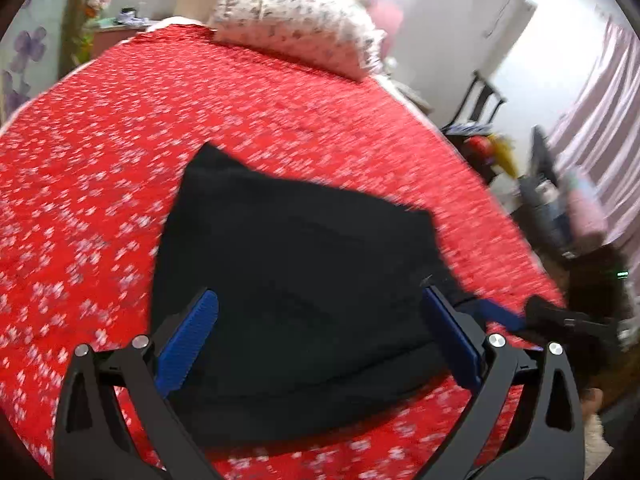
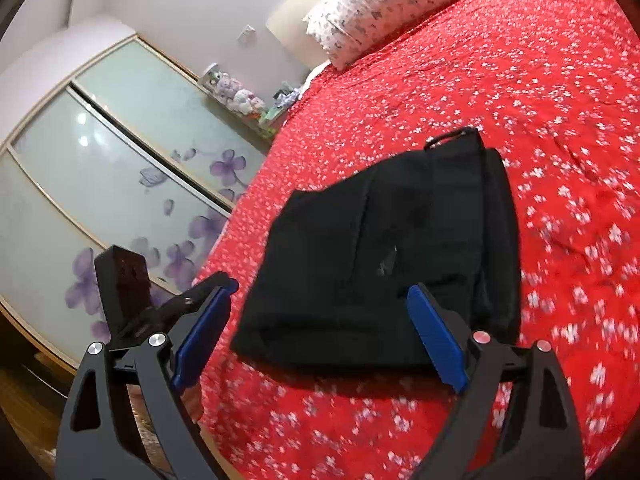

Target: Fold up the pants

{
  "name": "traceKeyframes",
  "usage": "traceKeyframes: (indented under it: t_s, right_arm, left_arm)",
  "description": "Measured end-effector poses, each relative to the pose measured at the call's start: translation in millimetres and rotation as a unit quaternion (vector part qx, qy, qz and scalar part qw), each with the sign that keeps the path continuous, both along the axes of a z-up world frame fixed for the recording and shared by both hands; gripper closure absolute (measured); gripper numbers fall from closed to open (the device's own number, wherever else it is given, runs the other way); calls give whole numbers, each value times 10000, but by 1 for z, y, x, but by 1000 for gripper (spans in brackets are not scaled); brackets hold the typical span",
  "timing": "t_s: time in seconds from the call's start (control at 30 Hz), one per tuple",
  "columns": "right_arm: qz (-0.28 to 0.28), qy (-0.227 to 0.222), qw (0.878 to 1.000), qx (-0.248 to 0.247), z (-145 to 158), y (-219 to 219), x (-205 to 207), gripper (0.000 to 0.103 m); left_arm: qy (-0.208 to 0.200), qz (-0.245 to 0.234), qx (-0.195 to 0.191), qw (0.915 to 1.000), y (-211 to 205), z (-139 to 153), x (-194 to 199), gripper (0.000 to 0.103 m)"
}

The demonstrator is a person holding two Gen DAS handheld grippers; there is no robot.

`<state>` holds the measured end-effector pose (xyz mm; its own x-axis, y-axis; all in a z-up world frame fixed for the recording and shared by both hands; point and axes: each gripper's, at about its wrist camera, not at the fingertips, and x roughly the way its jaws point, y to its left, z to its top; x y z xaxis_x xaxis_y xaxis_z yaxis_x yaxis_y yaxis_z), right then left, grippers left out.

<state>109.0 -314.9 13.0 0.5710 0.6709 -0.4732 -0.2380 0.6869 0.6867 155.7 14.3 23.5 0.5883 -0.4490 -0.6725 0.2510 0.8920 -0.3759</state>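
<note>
1. The left claw [image 1: 318, 334] is spread wide with nothing between its blue pads [image 1: 188, 340]; it hangs over the near part of the pants, and the blurred picture does not show whether it touches them.
2. The right claw [image 2: 320, 332] is likewise spread and empty, poised above the near edge of the same bundle.
3. The pants [image 2: 384, 256] lie on the bed [image 2: 540, 120], already folded into a compact black rectangle of several layers, with what looks like a small loop at the far corner. A flowered pillow [image 2: 380, 4] sits well apart at the head of the bed.
4. Handling, as a judgement: the cloth looks soft, limp and light, neither fragile nor slippery. It will sag and unfold if lifted by one layer alone.
5. The sensible hold is at the two near corners, each claw pinching the whole stack of layers, so that the fold stays together.
6. The fold looks nearly or fully complete.
</note>
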Motion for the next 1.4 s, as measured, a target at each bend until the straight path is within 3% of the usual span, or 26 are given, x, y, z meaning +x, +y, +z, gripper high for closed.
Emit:
traceKeyframes:
  t_s: [0.13,0.23,0.3,0.57,0.67,0.73,0.8,0.83,0.93,1.0,1.1,1.2,1.3,1.4]
  right_arm:
    - [-4,-158,9998,98,0,4,-8,10]
    - [-186,194,9994,225,-22,0,-3,9]
    - [-257,168,9985,454,-28,-6,-6,9]
    - [-286,50,9978,593,-32,-9,-10,9]
    - [-261,67,9975,647,-27,-12,-12,9]
    - [-258,-44,9971,709,-20,-18,-17,9]
    - [-305,-88,9969,722,-19,-20,-19,9]
    - [-339,16,9973,653,-23,-21,-16,8]
    - [-394,28,9956,846,-38,-26,-18,8]
    - [-335,-26,9961,821,-39,-26,-20,8]
    - [-202,3,9966,804,-25,-31,-18,8]
    - [-518,-29,9951,842,-13,-56,-6,8]
    - [-643,428,9924,962,-20,-78,21,8]
    - [-717,873,9907,763,-31,-83,44,17]
  left_arm:
    - [-11,218,319,9993,-3,-11,-2,2]
    - [95,212,896,9957,-16,-27,1,2]
    - [186,172,1270,9916,-25,-41,3,2]
    - [-6,242,1468,9889,-27,-45,1,2]
    - [-91,283,1199,9923,-22,-33,-5,4]
    - [-339,291,384,9983,-4,-15,-13,4]
    - [-494,285,100,9983,0,-7,-14,3]
    - [-509,299,221,9980,-2,-7,-13,2]
    - [-188,156,1260,9917,-25,-29,-3,2]
    - [-42,43,1589,9873,-32,-48,-1,2]
    - [-127,30,1205,9926,-21,-48,-2,2]
    - [-27,-1,186,9998,10,-38,-4,2]
    - [0,188,-620,9979,44,-28,-9,2]
    - [92,359,-924,9950,63,-27,-12,2]
